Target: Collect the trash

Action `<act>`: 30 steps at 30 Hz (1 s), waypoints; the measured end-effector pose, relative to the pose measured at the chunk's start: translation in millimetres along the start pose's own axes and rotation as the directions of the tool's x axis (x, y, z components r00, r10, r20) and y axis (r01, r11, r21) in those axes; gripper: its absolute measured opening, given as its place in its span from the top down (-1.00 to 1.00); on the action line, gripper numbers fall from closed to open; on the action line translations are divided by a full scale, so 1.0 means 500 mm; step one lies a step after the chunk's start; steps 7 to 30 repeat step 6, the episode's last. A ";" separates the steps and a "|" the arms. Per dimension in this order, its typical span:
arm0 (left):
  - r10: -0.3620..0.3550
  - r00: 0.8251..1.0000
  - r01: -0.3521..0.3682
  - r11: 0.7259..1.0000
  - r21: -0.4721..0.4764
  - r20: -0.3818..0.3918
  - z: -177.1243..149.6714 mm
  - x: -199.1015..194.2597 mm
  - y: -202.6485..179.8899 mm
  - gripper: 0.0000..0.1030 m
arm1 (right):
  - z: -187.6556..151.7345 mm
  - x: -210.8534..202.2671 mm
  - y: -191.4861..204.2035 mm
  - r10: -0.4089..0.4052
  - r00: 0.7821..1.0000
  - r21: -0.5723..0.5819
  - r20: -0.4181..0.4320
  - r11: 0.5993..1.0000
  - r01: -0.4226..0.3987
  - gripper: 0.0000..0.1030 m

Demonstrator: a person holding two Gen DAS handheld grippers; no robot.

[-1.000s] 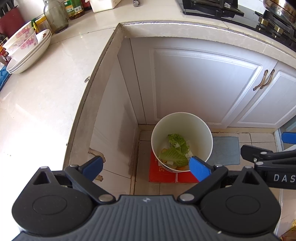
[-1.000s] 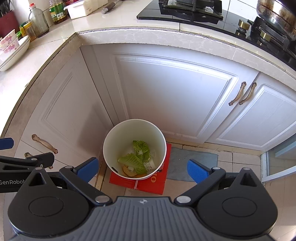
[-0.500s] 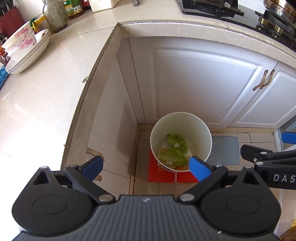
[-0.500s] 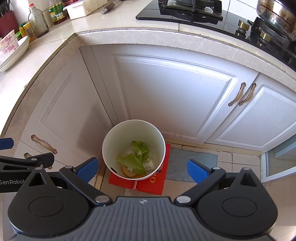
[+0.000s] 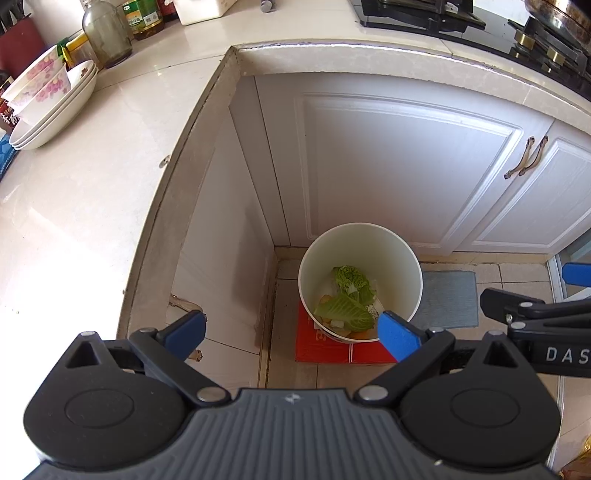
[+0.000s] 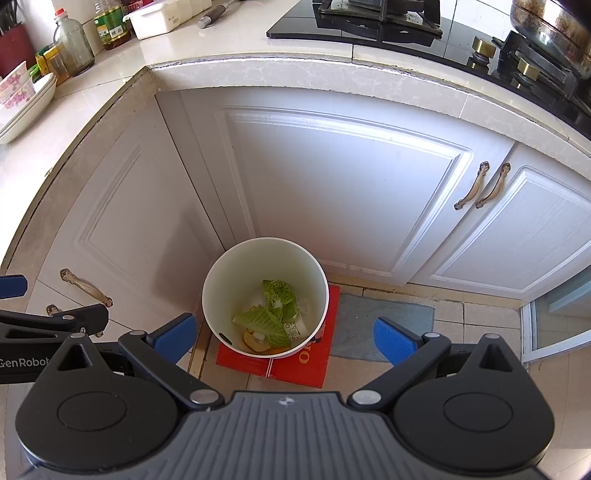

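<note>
A white round bin (image 5: 402, 258) (image 6: 229, 277) stands on the floor in the cabinet corner, on a red box (image 5: 321, 349) (image 6: 310, 365). Green leaves (image 5: 347, 306) (image 6: 273, 314) and other scraps lie in its bottom. My left gripper (image 5: 291, 334) is open and empty, high above the bin beside the counter edge. My right gripper (image 6: 284, 338) is open and empty, high above the bin. Each gripper shows at the edge of the other's view.
A white counter (image 5: 74, 206) wraps the corner with stacked bowls (image 5: 48, 107), bottles (image 5: 107, 33) and a gas hob (image 6: 369, 22). White cabinet doors (image 6: 351, 192) with brass handles (image 6: 480, 184) stand behind the bin. A grey mat (image 6: 384, 321) lies on the tiled floor.
Both views have shifted very slightly; the bin sits a touch further left in each. The grippers remain open and empty.
</note>
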State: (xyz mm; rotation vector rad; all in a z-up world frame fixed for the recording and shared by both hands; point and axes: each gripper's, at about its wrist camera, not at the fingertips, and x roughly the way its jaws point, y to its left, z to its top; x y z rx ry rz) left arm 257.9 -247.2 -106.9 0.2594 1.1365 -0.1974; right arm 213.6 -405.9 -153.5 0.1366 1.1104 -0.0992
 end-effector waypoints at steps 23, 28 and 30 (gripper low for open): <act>0.000 1.000 0.000 1.000 -0.001 -0.003 0.001 0.003 0.000 -0.93 | -0.002 -0.002 0.000 0.000 1.000 0.003 -0.001 1.000 0.000 -1.00; 0.000 1.000 0.000 1.000 -0.001 -0.003 0.001 0.003 0.000 -0.93 | -0.002 -0.002 0.000 0.000 1.000 0.003 -0.001 1.000 0.000 -1.00; 0.000 1.000 0.000 1.000 -0.001 -0.003 0.001 0.003 0.000 -0.93 | -0.002 -0.002 0.000 0.000 1.000 0.003 -0.001 1.000 0.000 -1.00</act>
